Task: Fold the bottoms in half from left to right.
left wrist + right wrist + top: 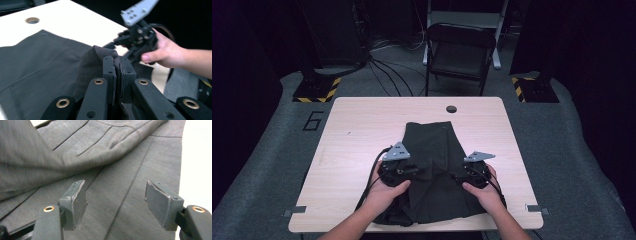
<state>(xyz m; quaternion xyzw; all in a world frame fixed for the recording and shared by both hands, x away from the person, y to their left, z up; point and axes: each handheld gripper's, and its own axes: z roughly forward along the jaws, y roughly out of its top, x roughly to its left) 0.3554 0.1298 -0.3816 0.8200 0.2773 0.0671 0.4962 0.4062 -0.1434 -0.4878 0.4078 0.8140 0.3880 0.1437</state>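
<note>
A dark garment [432, 165] lies on the table [352, 130], only partly folded. The left hand-held gripper [117, 72] pinches a fabric edge; the right hand-held gripper [115, 202] hovers wide above it, gripping nothing.

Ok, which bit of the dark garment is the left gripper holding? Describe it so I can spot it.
On the pale wooden table lies a dark grey garment. Near its front left part, the left gripper is shut on a raised fold of fabric. That fold peaks up, while the cloth around it lies flat.
</note>
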